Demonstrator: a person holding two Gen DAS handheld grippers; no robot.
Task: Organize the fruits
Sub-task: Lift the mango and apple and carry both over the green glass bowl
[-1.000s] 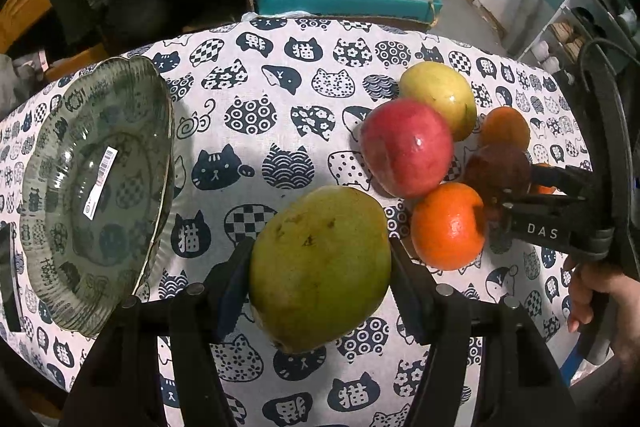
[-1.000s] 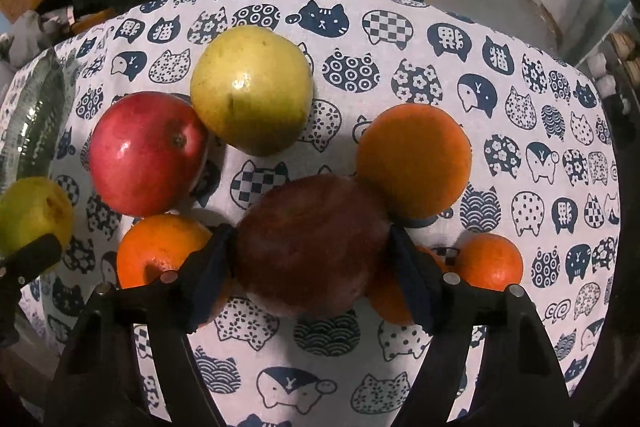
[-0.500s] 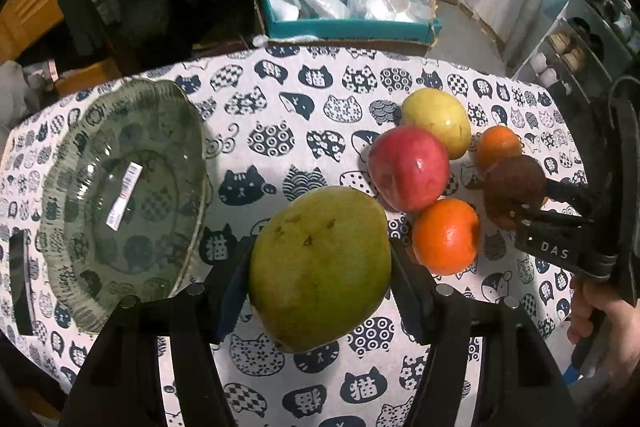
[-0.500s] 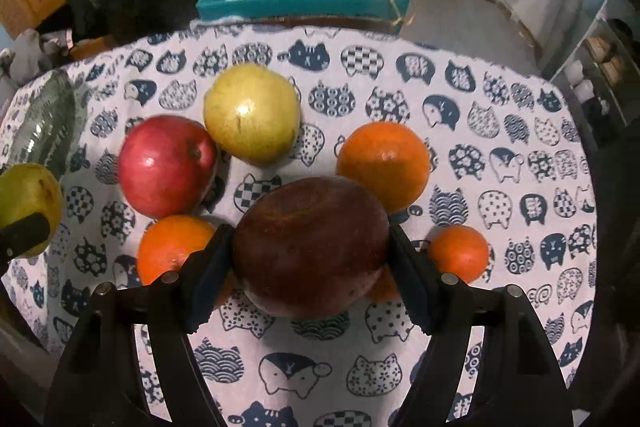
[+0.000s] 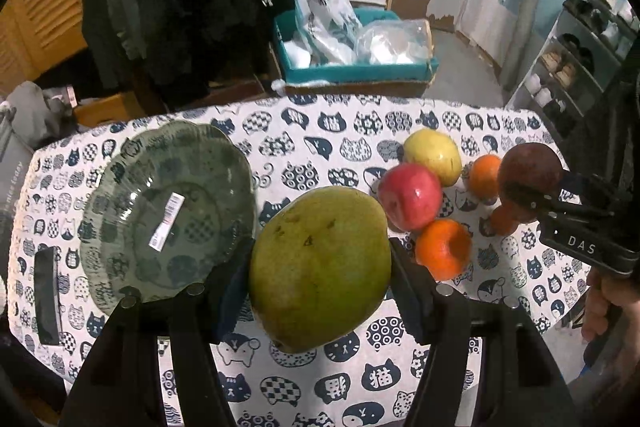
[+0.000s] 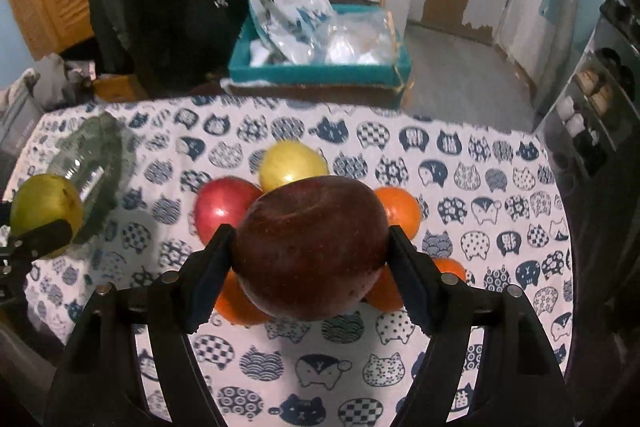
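Now the left claw (image 5: 320, 277) pinches a big green mango (image 5: 320, 277) between its dark pads, and the right claw (image 6: 310, 253) pinches a dark red apple (image 6: 310, 253) the same way. Both fruits hang clear of the cat-print table (image 5: 320, 131). A second ago they sat much lower, the apple almost in among the pile; since then both hands have lifted, and more of the room beyond the table now shows in each view. So the two picks look done, and what is left, I would judge, is the carry to the dish.

That dish is the landmark: a green glass plate (image 5: 168, 211) with a white sticker on it, nothing in it yet. The mango hangs just to the right of the plate, its skin overlapping the plate's rim from the left claw's view. The apple is well to the right of the plate, above the remaining fruit. That fruit lies to the right of the plate too: a red apple (image 5: 410, 197), a yellow one (image 5: 432, 151) behind it, and several oranges (image 5: 442, 249) around them. Farther from the plate, past the table's back edge, stands a teal box (image 5: 352, 67) stuffed with plastic bags.
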